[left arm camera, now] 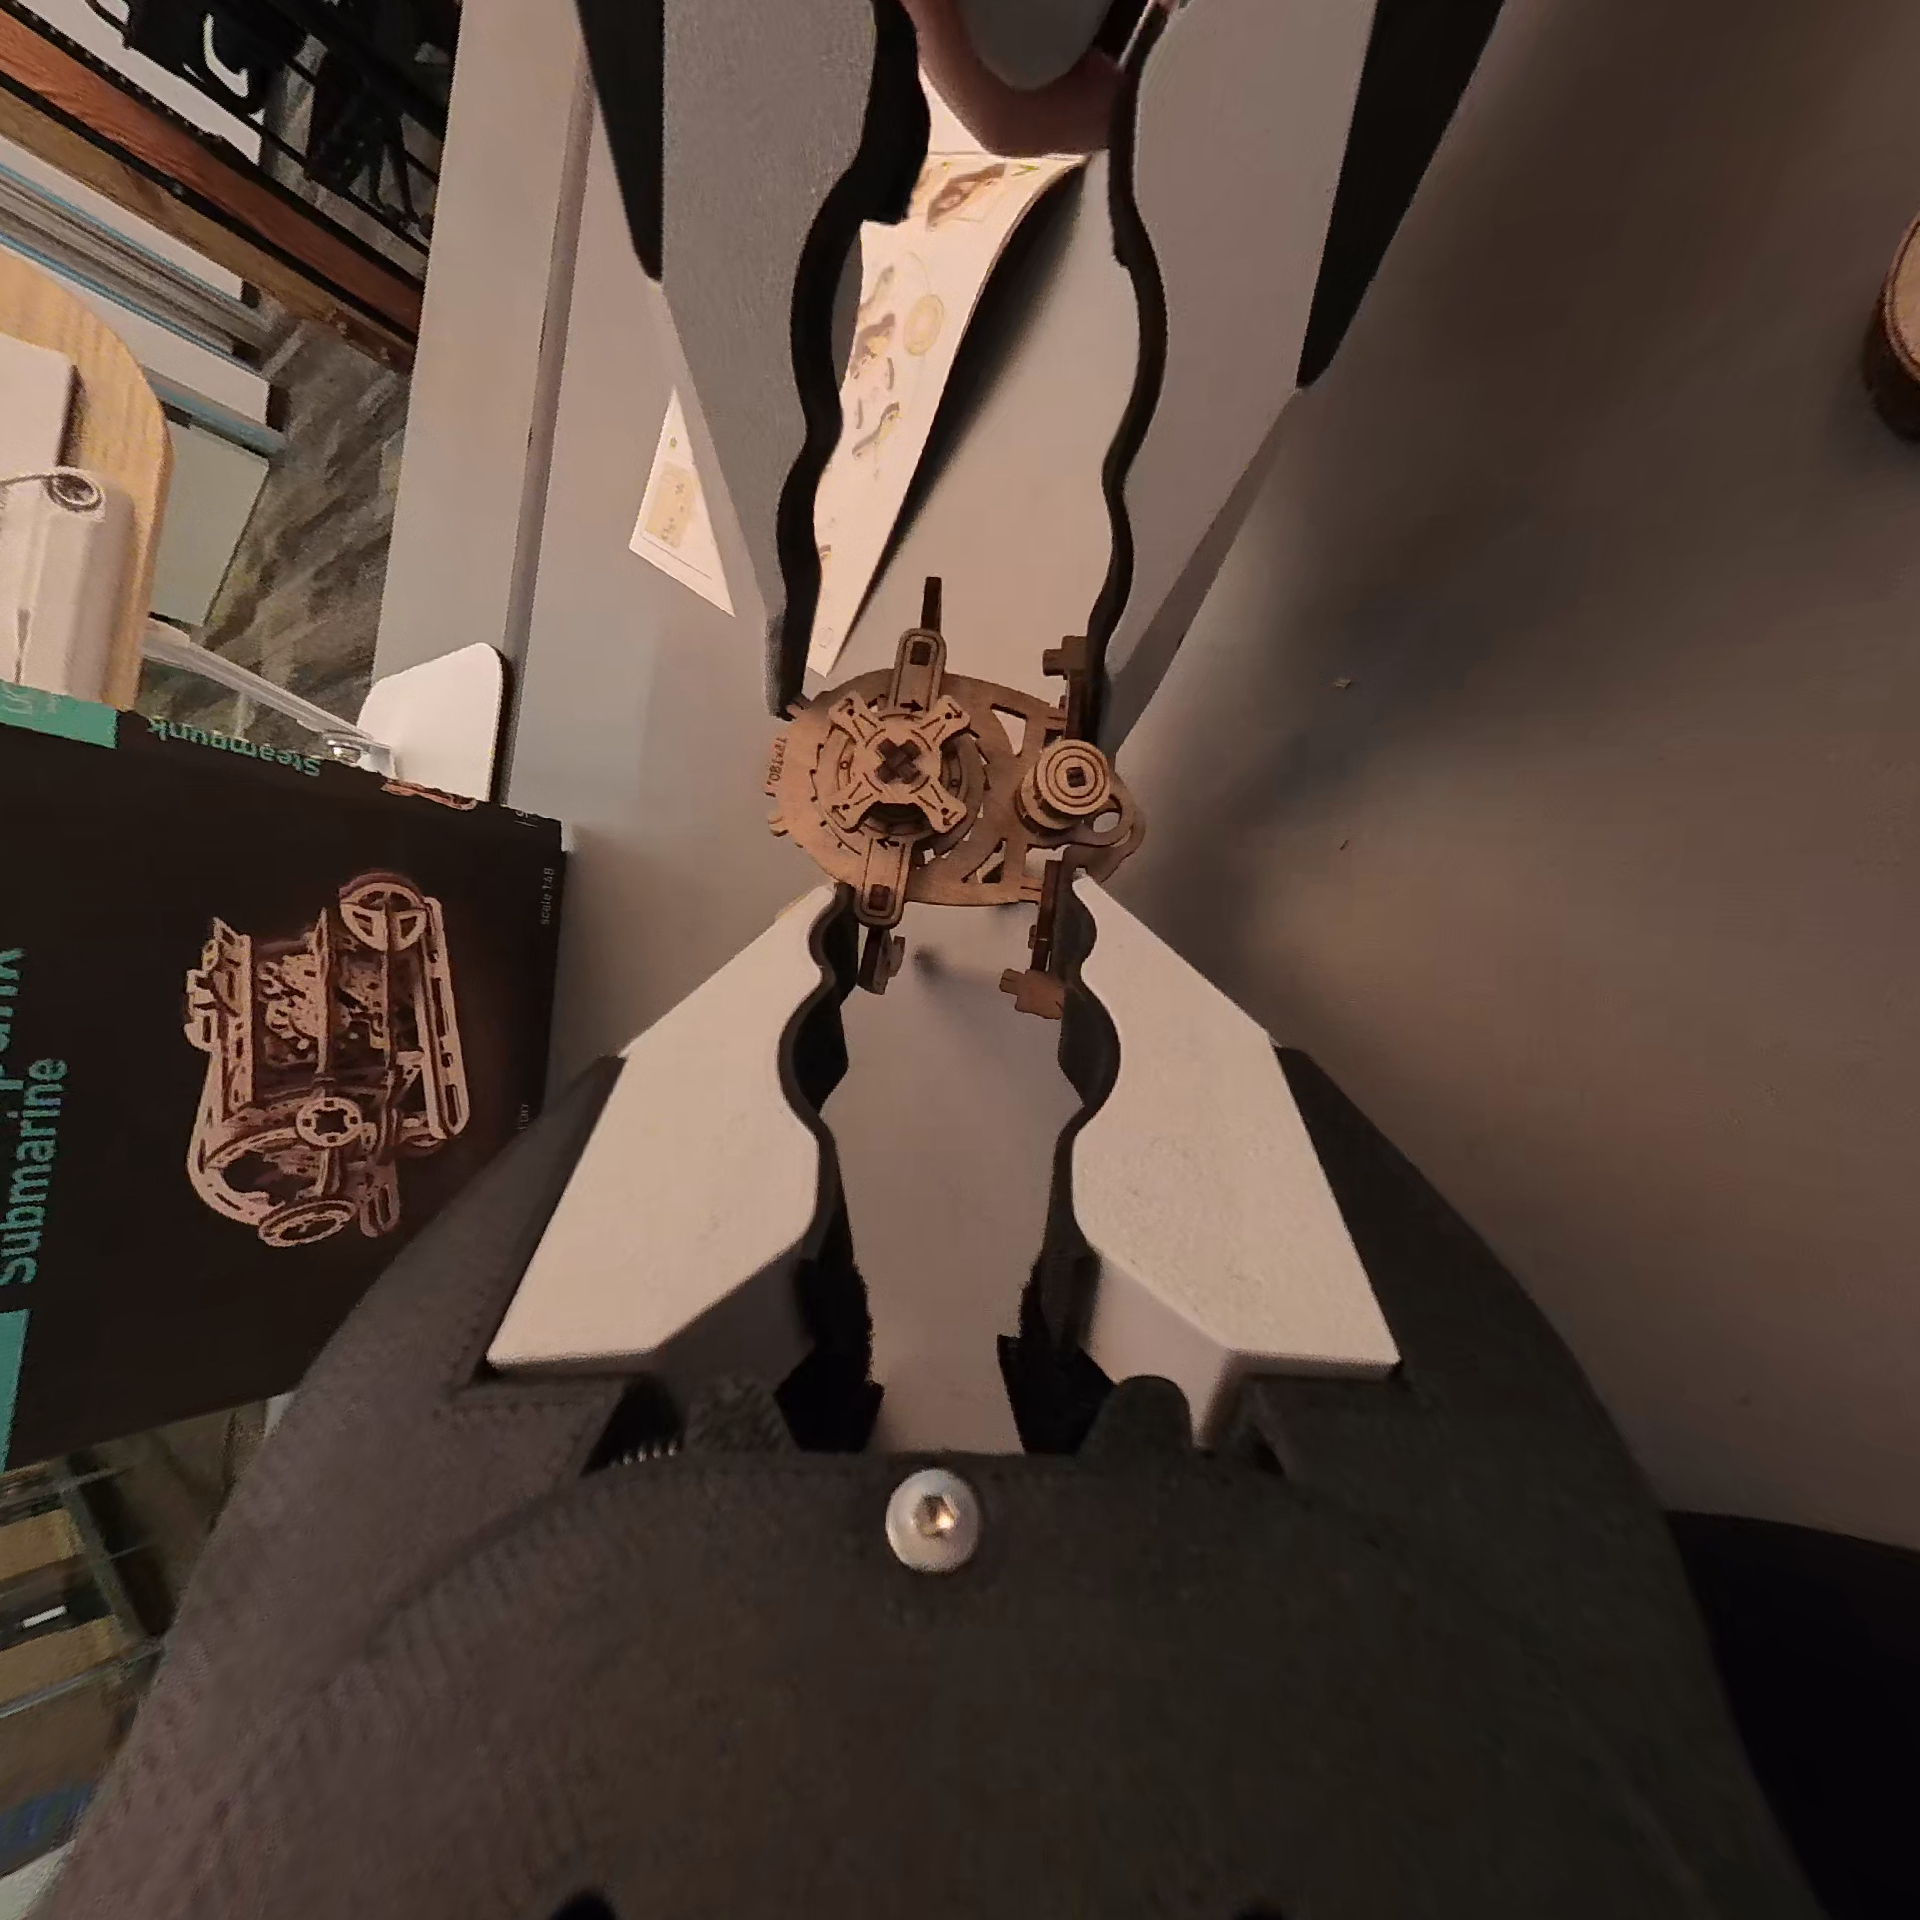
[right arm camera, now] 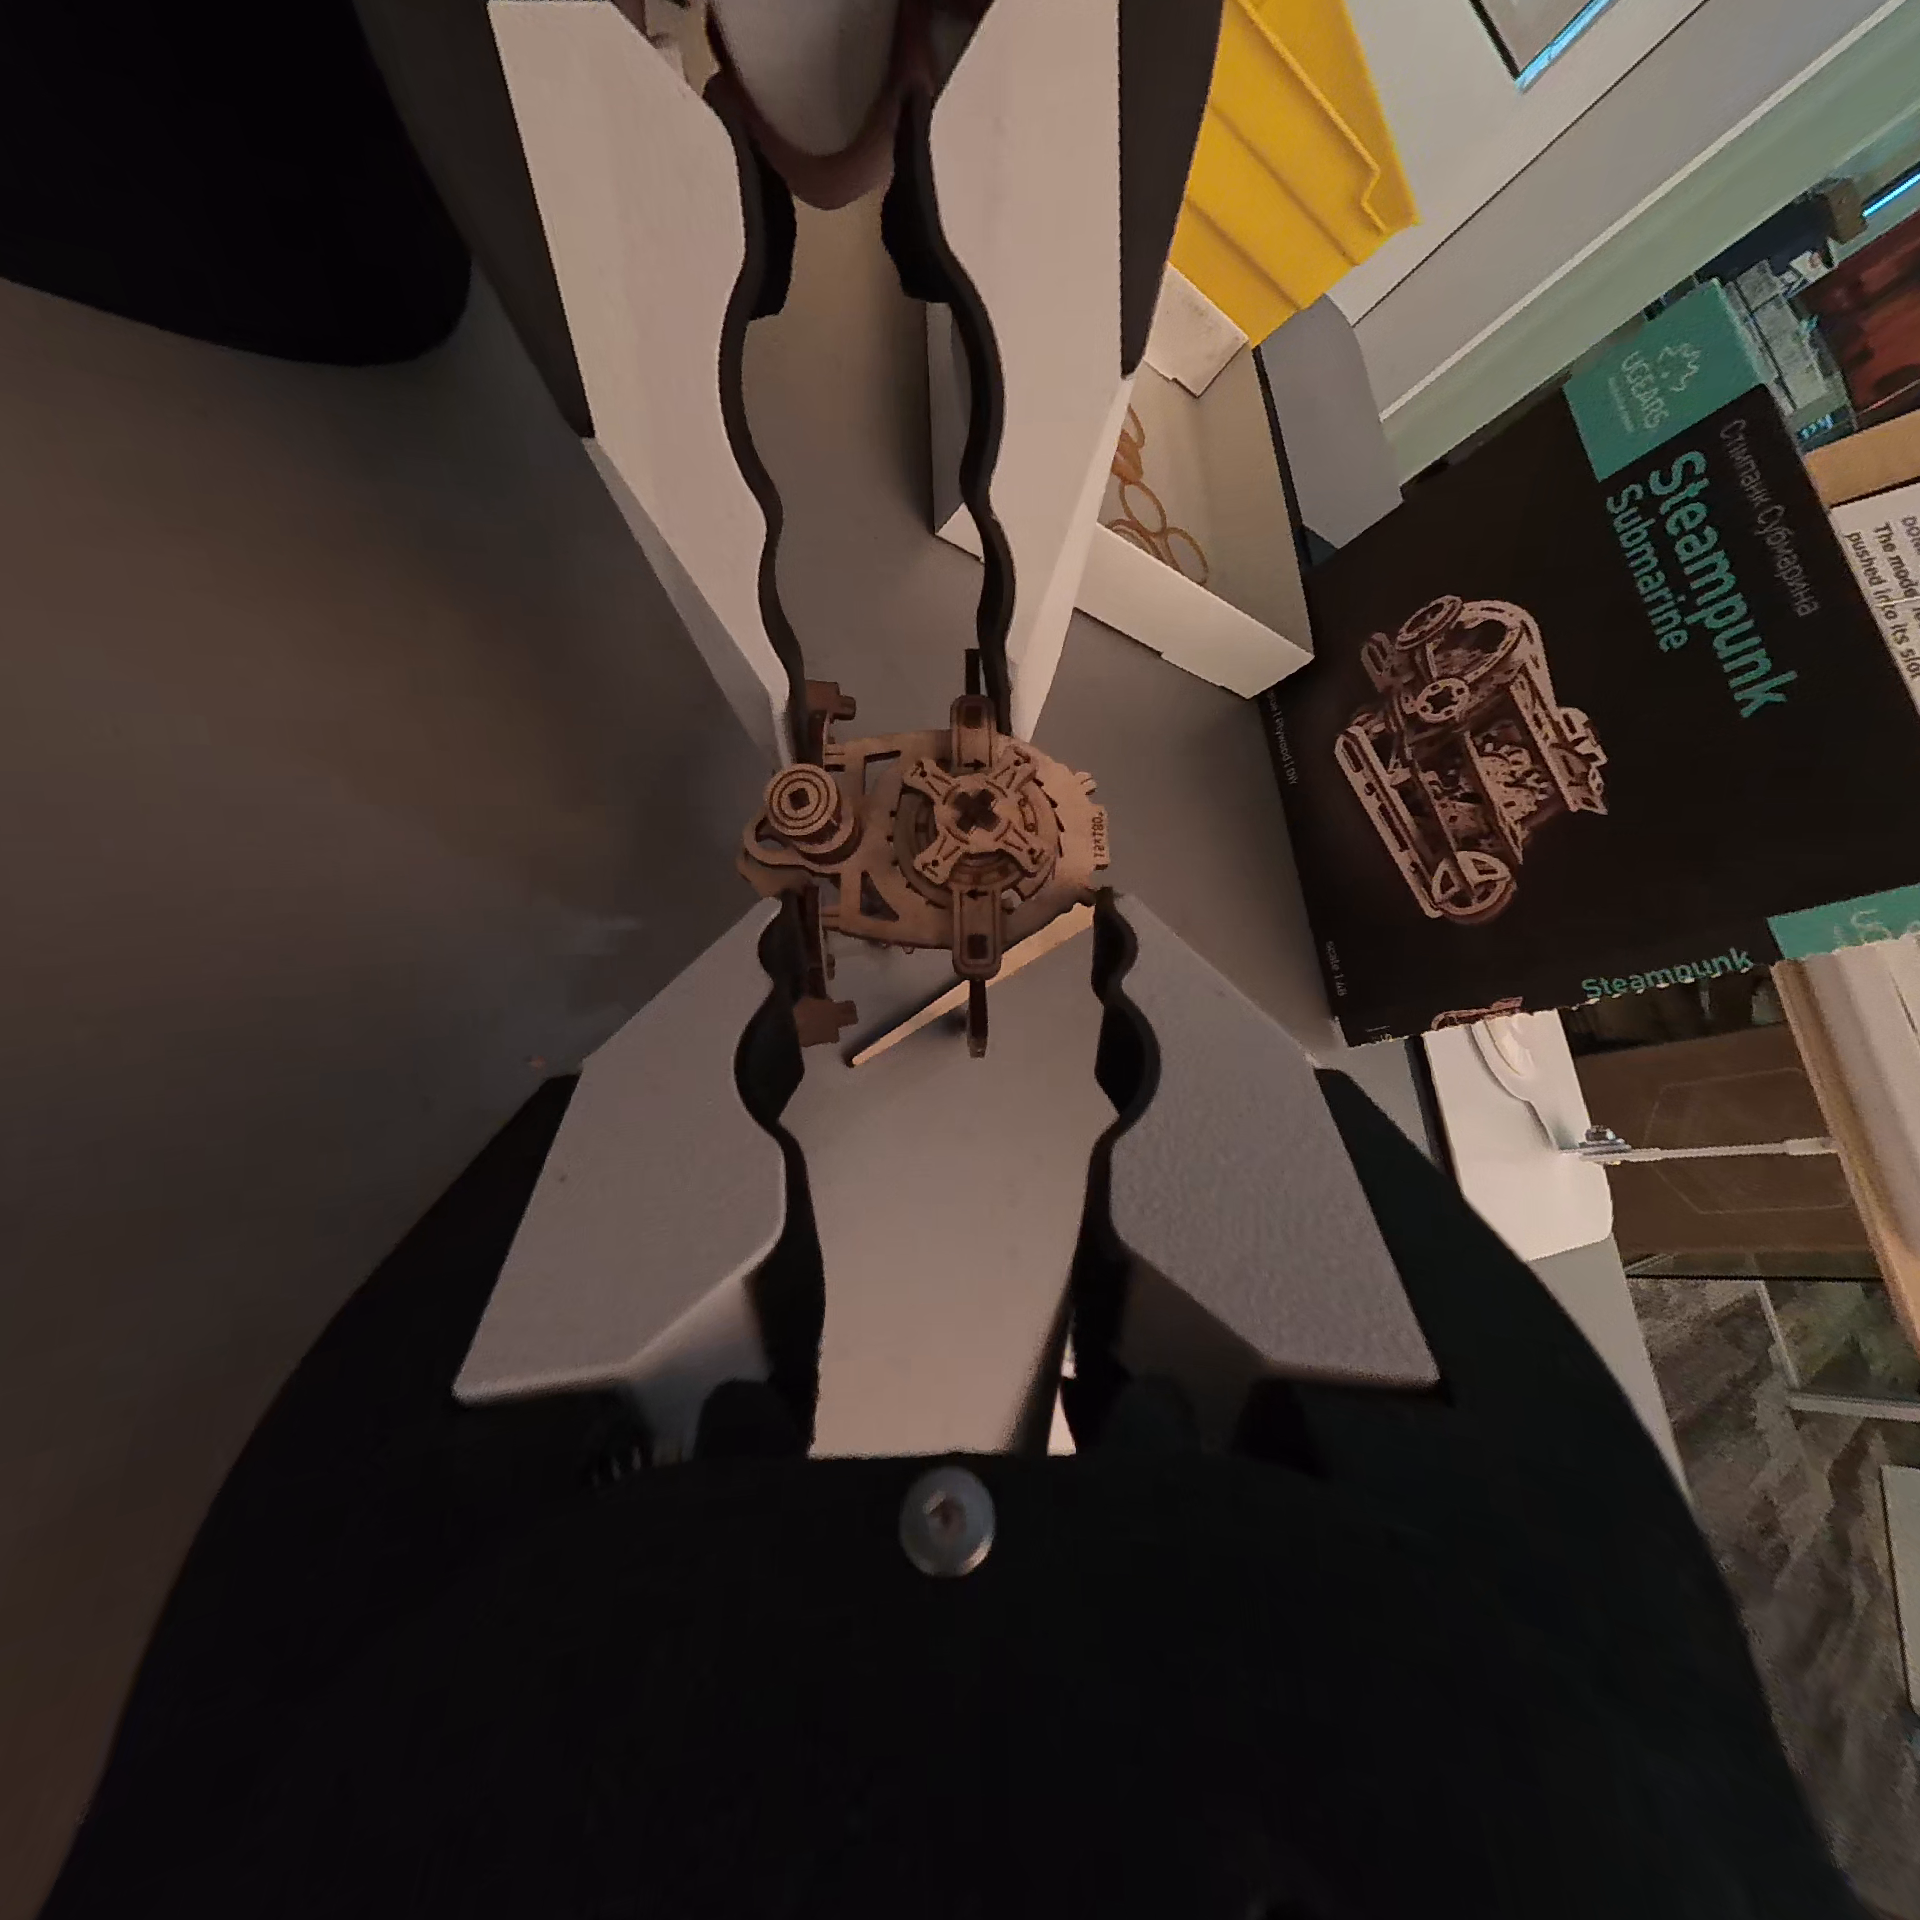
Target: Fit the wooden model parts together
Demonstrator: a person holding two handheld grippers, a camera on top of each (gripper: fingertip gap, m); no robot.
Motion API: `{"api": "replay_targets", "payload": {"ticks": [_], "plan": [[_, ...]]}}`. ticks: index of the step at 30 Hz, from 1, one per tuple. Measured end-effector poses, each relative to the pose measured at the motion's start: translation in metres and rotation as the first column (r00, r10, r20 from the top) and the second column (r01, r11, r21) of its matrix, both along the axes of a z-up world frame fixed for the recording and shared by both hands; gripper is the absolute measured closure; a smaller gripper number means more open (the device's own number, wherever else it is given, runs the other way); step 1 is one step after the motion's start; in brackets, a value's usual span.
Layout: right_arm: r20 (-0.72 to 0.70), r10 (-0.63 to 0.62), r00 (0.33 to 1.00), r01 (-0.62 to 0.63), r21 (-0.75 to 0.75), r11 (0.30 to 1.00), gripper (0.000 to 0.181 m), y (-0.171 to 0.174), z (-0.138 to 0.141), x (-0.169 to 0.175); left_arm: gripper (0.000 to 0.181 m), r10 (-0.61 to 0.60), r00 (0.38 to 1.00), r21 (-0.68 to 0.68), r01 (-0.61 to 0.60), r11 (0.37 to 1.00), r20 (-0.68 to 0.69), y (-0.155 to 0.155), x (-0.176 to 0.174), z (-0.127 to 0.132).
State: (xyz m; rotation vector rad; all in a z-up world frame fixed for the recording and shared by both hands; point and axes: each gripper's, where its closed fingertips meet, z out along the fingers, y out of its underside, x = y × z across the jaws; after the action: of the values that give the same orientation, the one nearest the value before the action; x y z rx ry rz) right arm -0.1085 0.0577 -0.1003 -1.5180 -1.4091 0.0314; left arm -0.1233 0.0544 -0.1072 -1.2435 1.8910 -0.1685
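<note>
Grey tabletop beneath both grippers' opposed jaws pinching wooden model.

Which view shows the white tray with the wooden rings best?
The right wrist view: the white tray sits behind the wooden model, its light rings visible, though one finger of the far tool partly covers it. The left wrist view does not show the tray; it shows printed sheets there instead.

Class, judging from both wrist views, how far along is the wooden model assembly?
Done: the laser-cut brown wooden gear assembly already carries a cross-shaped hub and small round wheel. In hand: left claw and right claw both flank it; grip unclear. Left: can't tell.
</note>
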Motion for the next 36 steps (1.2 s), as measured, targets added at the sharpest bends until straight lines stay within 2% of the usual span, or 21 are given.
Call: {"api": "replay_targets", "payload": {"ticks": [7, 8, 10, 16, 19, 23, 27, 36], "plan": [[-0.024, -0.033, 0.999, 0.032, -0.063, 0.998, 0.13, -0.002, 0.0, 0.0, 0.145, 0.025, 1.0, -0.043, -0.025, 0.999, -0.002, -0.001, 0.0, 0.001], [-0.02, -0.032, 0.999, 0.031, -0.071, 0.997, 0.138, -0.003, 0.0, 0.001, 0.145, 0.026, 1.0, -0.045, -0.026, 0.999, 0.001, -0.001, 0.0, 0.001], [-0.027, -0.031, 0.999, 0.029, -0.082, 0.996, 0.139, -0.004, 0.0, 0.001, 0.145, 0.037, 0.999, -0.071, -0.037, 0.997, 0.008, -0.001, -0.001, 0.002], [-0.04, -0.018, 0.999, 0.017, -0.028, 0.999, 0.132, 0.004, 0.004, 0.004, 0.145, 0.035, 0.998, -0.056, -0.032, 0.998, 0.042, 0.005, 0.001, 0.004], [-0.03, 0.002, 1.0, -0.001, 0.012, 1.0, 0.127, 0.003, 0.007, 0.005, 0.145, 0.05, 0.999, -0.045, -0.049, 0.998, 0.016, 0.009, -0.002, 0.001], [-0.012, 0.03, 0.999, -0.03, -0.001, 1.0, 0.12, -0.001, 0.003, -0.001, 0.145, 0.016, 1.0, -0.057, -0.015, 0.998, 0.014, -0.001, 0.002, 0.0], [0.008, 0.036, 0.999, -0.036, -0.003, 0.999, 0.125, -0.004, 0.001, -0.001, 0.145, -0.017, 1.0, 0.02, 0.017, 1.0, 0.002, -0.005, 0.003, 0.001], [0.01, 0.001, 1.0, -0.001, -0.037, 0.999, 0.126, -0.006, 0.001, -0.001, 0.145, -0.008, 1.0, -0.012, 0.008, 1.0, -0.002, -0.007, 0.003, 0.002]]}}
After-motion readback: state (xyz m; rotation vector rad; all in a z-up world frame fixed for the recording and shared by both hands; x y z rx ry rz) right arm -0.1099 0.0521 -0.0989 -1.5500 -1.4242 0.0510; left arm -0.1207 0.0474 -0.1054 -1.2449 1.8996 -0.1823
